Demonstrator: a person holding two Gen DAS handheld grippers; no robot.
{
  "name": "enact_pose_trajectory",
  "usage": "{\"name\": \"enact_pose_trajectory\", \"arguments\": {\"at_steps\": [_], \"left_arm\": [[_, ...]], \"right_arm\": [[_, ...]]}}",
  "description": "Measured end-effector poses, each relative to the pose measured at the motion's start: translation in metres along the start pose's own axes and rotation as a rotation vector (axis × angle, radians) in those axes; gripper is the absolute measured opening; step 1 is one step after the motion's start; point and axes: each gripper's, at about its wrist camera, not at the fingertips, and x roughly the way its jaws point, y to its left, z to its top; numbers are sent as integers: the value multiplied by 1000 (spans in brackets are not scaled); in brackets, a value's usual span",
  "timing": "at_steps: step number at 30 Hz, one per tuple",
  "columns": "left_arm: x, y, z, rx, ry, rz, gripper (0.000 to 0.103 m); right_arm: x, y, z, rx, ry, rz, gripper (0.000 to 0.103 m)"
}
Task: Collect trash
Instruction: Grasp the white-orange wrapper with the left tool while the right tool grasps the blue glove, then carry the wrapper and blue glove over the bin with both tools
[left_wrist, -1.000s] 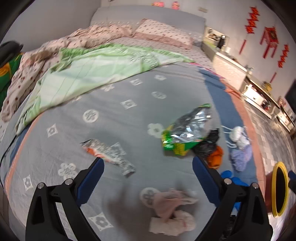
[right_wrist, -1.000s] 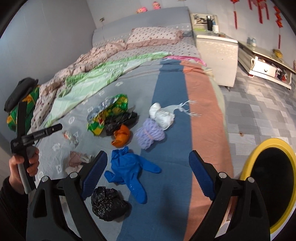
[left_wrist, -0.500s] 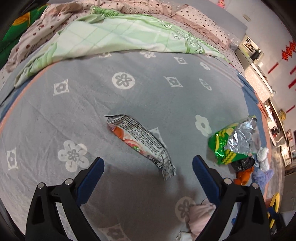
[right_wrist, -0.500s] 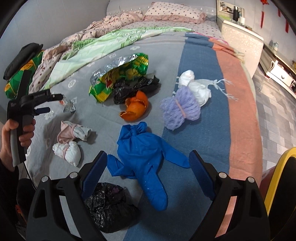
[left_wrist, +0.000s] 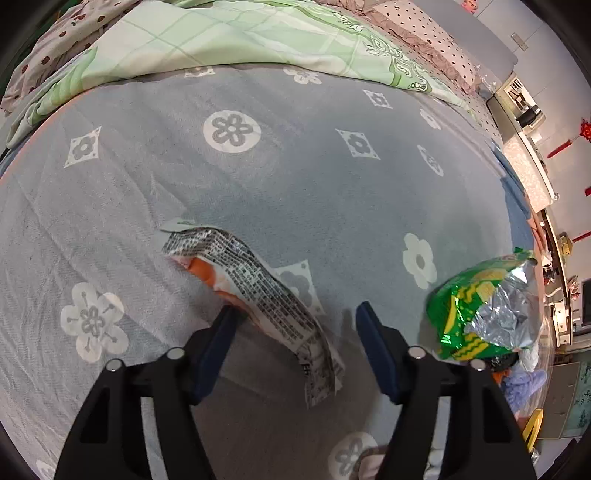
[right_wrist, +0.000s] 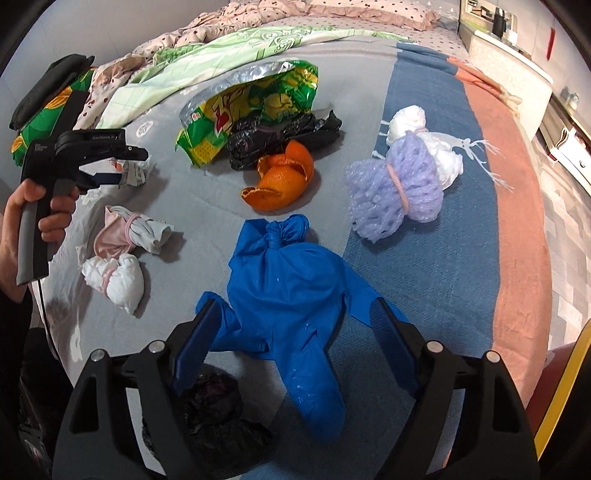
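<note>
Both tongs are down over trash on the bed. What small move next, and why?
Probably finish closing the left tongs on the printed wrapper. Their jaws are closing with the wrapper lying flat between them, one blue finger at its edge, not yet pinched. The right tongs are likewise closing astride the blue glove without pressing it, so they could follow.

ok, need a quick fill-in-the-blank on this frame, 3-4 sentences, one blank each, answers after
1. The left gripper, jaws closing, straddles a long snack ____ lying on the grey bedspread.
2. The right gripper, jaws closing, straddles a knotted glove coloured ____.
3. The orange peel lies just in front of a crumpled ____ plastic bag.
4. The purple mesh bundle is cinched by a ____ band.

Answers: wrapper; blue; black; pink
</note>
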Motion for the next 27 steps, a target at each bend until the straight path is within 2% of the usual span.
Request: {"name": "enact_pose_trajectory", "arguments": {"at_steps": [3,5,7,9,12,15,20,27], "left_arm": [[5,-6,1,24,-5,26,45],[8,-9,3,37,-6,36,32],[8,-9,4,32,-10,34,29],[7,-10,4,33,-14,31,28],[4,-12,2,41,-16,29,24],[-4,-14,0,52,-28,27,23],[-29,-19,-7,75,-60,18,23],[-77,-34,-25,137,-117,-9,23]], "right_arm": [[8,-1,-3,-3,23,2,67],[14,-2,-4,-2,34,0,63],[16,-4,-3,-1,32,-4,55],[16,-5,-2,-1,26,-9,38],[15,-9,-1,24,22,5,22],[10,-10,0,29,14,-2,13],[-14,-10,-2,36,-39,-5,11],[-68,-9,-6,46,-142,-3,10]]}}
